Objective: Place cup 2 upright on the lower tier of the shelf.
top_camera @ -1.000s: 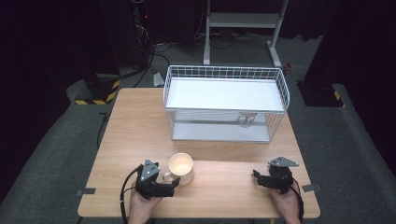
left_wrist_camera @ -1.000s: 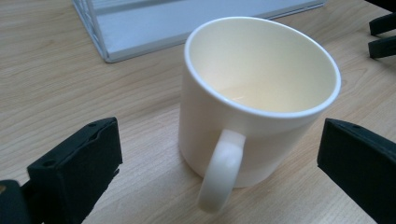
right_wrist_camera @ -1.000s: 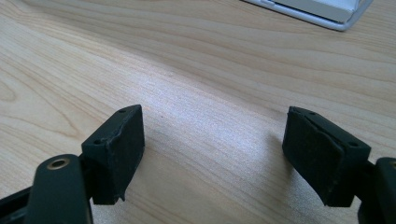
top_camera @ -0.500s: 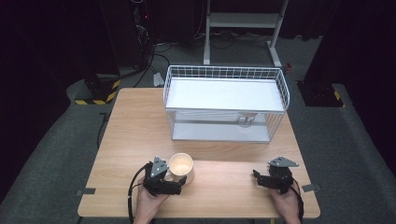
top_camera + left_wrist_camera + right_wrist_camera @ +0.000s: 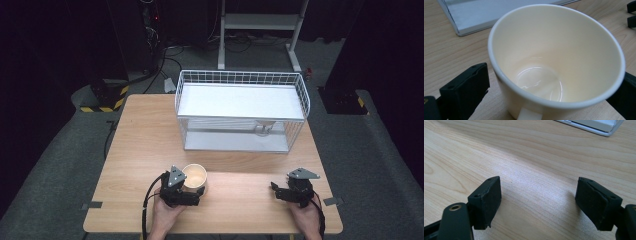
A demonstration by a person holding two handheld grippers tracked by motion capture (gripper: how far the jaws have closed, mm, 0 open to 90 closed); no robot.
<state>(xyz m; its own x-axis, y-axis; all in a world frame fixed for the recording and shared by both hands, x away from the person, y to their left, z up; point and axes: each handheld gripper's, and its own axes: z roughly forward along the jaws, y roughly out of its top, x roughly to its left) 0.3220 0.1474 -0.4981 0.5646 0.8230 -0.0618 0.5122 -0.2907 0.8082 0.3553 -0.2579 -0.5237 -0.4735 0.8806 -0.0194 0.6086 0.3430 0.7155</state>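
your left gripper has closed in around the cup.

the cream, glossy ceramic cup (image 5: 556, 57) stands upright and empty near the front edge of the pale wooden table (image 5: 145, 135). a second ago your left gripper (image 5: 192, 192) sat just beside it; now the cup is between its black jaws, which stand spread either side with a gap on the visible side, so no grip yet, i judge. your right gripper (image 5: 537, 202) rests with jaws wide apart over bare wood. the white wire basket (image 5: 241, 111) waits at the back.
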